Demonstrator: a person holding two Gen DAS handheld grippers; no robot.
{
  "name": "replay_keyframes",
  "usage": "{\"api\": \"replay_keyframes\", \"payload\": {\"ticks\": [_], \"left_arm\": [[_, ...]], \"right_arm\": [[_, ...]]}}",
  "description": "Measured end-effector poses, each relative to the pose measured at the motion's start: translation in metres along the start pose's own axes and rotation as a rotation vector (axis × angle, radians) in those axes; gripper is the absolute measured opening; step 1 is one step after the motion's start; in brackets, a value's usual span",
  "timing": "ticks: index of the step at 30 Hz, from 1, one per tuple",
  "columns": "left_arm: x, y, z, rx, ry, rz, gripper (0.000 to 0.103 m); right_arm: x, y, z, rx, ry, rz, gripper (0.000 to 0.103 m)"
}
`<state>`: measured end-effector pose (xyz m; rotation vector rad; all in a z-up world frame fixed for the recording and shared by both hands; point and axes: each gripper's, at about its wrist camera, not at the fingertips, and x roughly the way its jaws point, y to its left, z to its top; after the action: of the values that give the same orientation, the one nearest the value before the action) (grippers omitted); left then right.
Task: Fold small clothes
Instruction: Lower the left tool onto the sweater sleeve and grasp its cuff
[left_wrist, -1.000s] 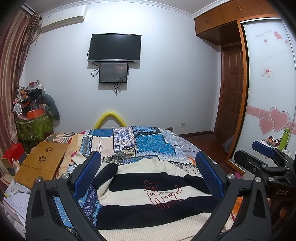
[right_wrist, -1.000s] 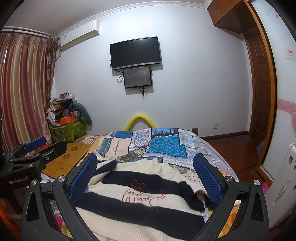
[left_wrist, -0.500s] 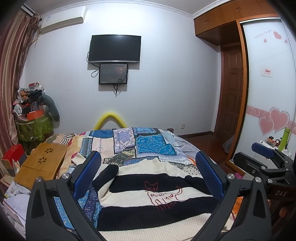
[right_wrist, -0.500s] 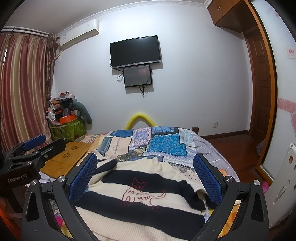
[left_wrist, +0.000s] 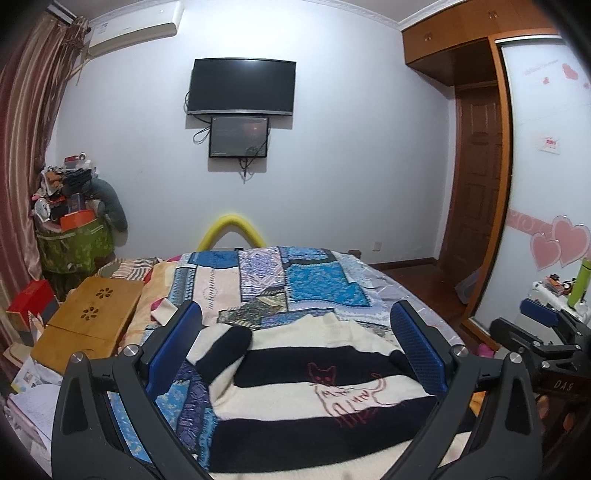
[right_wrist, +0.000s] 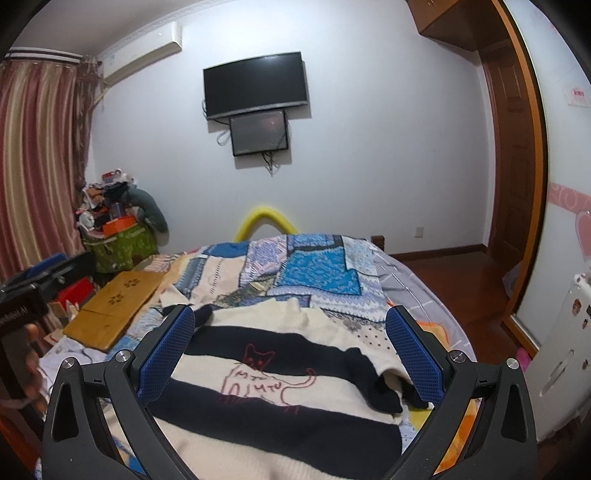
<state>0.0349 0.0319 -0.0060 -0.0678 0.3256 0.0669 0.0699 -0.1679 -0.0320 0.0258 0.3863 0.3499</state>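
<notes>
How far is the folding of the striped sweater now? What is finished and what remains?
Done: the striped sweater lies on the patchwork bedspread with its cat drawing up, both dark-cuffed sleeves folded inward onto its body. In hand: nothing; the left gripper and right gripper are open above it, gripping no cloth. Left: the body looks unfolded, so it probably needs folding over itself.

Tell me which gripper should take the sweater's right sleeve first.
Right. The dark cuff lies beside the right gripper's right finger. In the left gripper's view it is mostly hidden. Both jaws stand open.
</notes>
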Motion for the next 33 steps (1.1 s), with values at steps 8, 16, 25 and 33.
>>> {"api": "replay_keyframes", "payload": {"ticks": [8,16,25,33], "left_arm": [[0.05,0.045,0.009,-0.035,0.068,0.09,0.103],[0.103,0.096,0.012,-0.03,0.139,0.195,0.103],[0.193,0.159,-0.013,-0.071,0.341,0.287,0.103],[0.256,0.205,-0.05,-0.141,0.49,0.326,0.103]], "right_arm": [[0.028,-0.019,0.008,-0.002,0.054,-0.05,0.103],[0.056,-0.048,0.018,0.033,0.125,-0.064,0.103],[0.093,-0.058,0.036,-0.01,0.173,-0.078,0.103],[0.135,-0.062,0.038,-0.028,0.237,-0.071,0.103]]}}
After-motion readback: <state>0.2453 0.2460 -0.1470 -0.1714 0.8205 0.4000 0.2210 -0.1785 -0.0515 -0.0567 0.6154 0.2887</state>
